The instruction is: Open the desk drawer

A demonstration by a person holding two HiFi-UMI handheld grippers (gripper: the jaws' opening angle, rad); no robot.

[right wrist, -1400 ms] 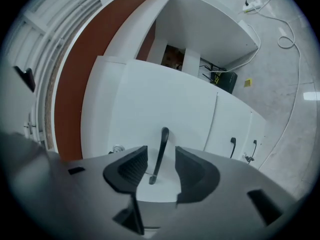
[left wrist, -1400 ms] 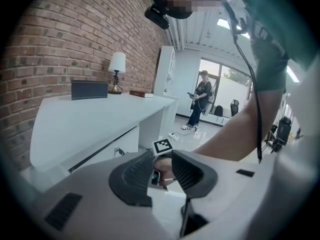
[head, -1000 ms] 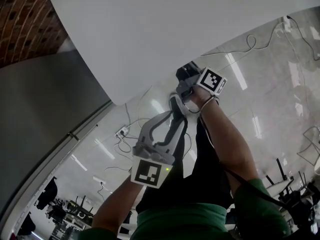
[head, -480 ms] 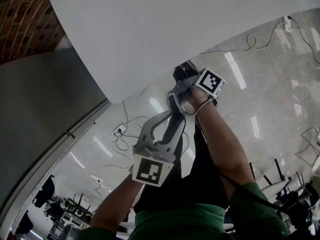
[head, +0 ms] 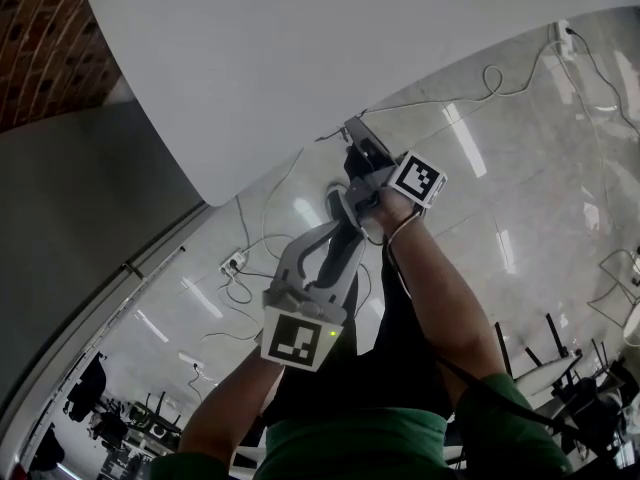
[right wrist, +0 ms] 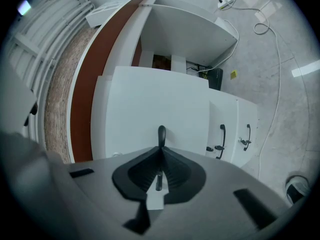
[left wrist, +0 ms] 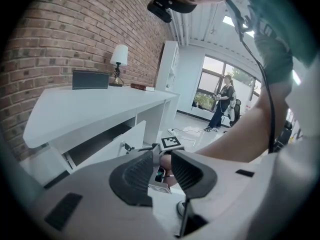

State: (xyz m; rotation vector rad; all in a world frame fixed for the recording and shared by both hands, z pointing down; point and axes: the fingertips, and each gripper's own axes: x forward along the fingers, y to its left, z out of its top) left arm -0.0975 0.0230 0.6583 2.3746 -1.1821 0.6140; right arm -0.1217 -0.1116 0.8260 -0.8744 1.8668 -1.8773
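Observation:
The white desk (head: 350, 48) fills the top of the head view. My right gripper (head: 360, 154) reaches under its edge. In the right gripper view my right gripper (right wrist: 160, 156) is shut on the black drawer handle (right wrist: 161, 133) of the white drawer front (right wrist: 150, 104). The left gripper view shows that drawer (left wrist: 131, 136) standing out from the desk, with the right gripper's marker cube (left wrist: 171, 142) in front of it. My left gripper (left wrist: 162, 160) hangs back behind the right hand, jaws a little apart with nothing between them.
Two lower drawers with black handles (right wrist: 222, 135) sit beside the held one. A lamp (left wrist: 119, 59), a dark box (left wrist: 90, 79) and a book (left wrist: 144, 87) stand on the desk by the brick wall. Cables (head: 500, 83) and a power strip (head: 233, 263) lie on the floor. A person (left wrist: 222, 104) stands far off.
My right gripper has drawn back from under the desk edge with the handle in its jaws, and the drawer has come out with it. The left gripper has stayed in place.

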